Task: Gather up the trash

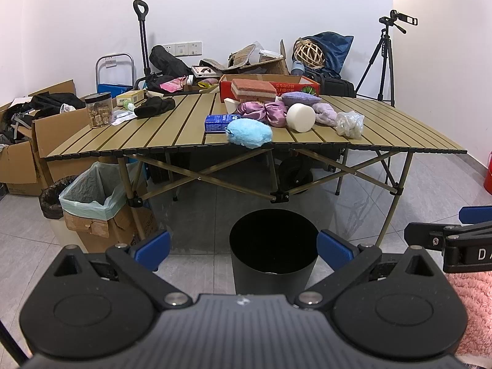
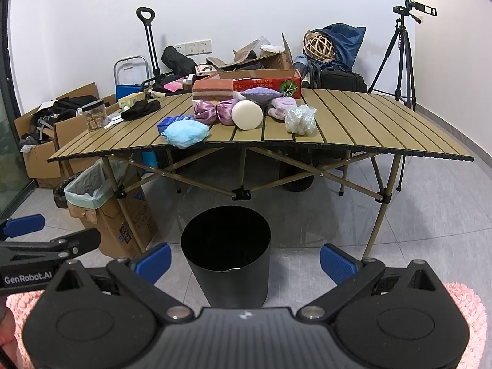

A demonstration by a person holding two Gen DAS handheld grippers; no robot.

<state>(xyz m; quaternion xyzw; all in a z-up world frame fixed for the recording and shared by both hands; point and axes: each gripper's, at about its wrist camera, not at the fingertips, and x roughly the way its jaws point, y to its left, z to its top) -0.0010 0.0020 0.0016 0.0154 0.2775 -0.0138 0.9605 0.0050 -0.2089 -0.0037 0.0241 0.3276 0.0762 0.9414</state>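
Both grippers, left gripper and right gripper, hold jaws wide, gripping nothing; one round black bin stands on the floor, contents unclear; one lined cardboard box beside the surface

The left tool and the right tool are held level, side by side — each with its blue-padded fingers spread wide, nothing between them, both facing the black bin.

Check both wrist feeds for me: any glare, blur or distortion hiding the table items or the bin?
Left wrist view: sharp, evenly lit, fisheye bowing the table edge, black bin interior too dark to read. Right wrist view: likewise sharp, dark corner vignetting, faint sheen on the floor tiles, crinkled plastic clearly visible.
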